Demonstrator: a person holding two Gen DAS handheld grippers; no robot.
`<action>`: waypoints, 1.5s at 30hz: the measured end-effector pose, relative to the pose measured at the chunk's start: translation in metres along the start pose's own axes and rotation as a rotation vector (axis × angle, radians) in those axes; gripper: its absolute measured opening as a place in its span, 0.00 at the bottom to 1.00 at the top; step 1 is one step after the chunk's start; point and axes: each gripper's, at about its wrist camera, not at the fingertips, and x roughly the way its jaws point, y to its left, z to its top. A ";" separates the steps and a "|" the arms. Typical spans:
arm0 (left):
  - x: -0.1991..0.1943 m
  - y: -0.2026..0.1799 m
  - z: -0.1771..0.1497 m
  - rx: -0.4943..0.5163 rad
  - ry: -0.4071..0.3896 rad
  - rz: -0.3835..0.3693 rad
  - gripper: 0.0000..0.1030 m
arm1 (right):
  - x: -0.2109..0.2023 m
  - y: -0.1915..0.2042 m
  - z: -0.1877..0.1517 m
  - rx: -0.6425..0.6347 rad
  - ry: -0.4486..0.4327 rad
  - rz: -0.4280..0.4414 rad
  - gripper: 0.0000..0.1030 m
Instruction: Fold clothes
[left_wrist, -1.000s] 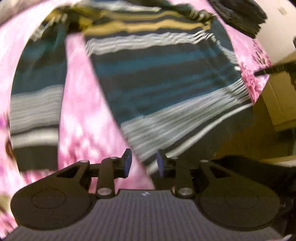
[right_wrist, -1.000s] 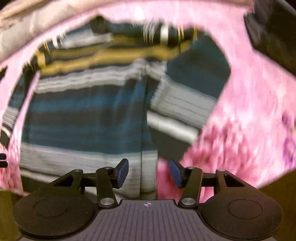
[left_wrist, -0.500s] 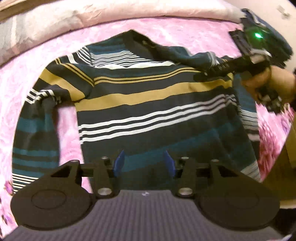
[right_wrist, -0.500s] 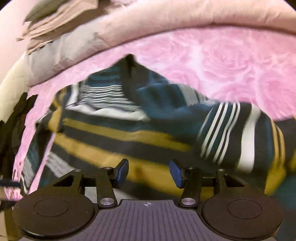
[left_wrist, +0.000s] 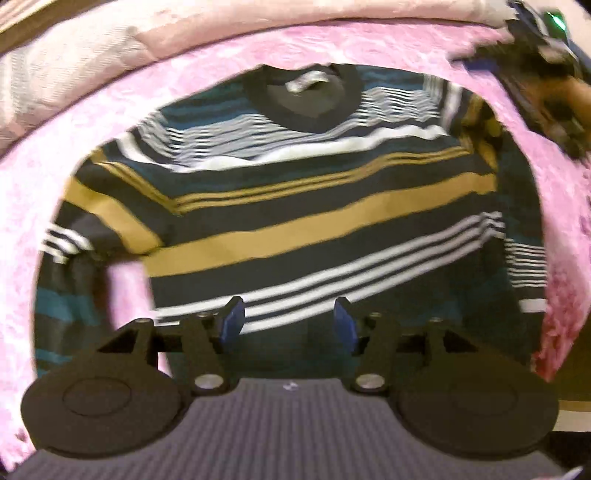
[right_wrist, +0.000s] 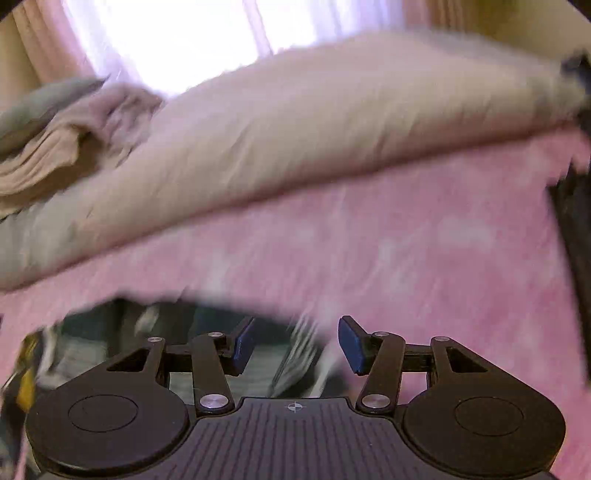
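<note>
A striped sweater in dark blue, teal, white and mustard lies flat on the pink bedspread, its round neck at the far side and one sleeve hanging at the left. My left gripper is open and empty over the sweater's lower half. My right gripper is open and empty, with the sweater's upper edge blurred beneath it. The right gripper and the hand holding it show at the top right of the left wrist view, beside the sweater's right shoulder.
A rolled beige and grey duvet lies along the far side of the bed, with folded beige cloth at its left. A bright curtained window is behind. A dark garment sits at the right edge.
The sweater's folded-over top right part now lies spread flat. My right gripper has lifted towards the far side of the bed. My left gripper has opened wider.
</note>
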 end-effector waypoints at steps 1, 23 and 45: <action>-0.002 0.011 -0.001 -0.009 -0.005 0.022 0.50 | -0.001 0.006 -0.013 0.006 0.030 0.010 0.51; 0.027 0.255 -0.150 -0.122 0.145 -0.023 0.52 | -0.006 0.293 -0.187 0.019 0.325 0.028 0.85; -0.029 0.356 -0.069 0.061 0.055 0.346 0.21 | -0.028 0.358 -0.196 0.082 0.302 -0.096 0.85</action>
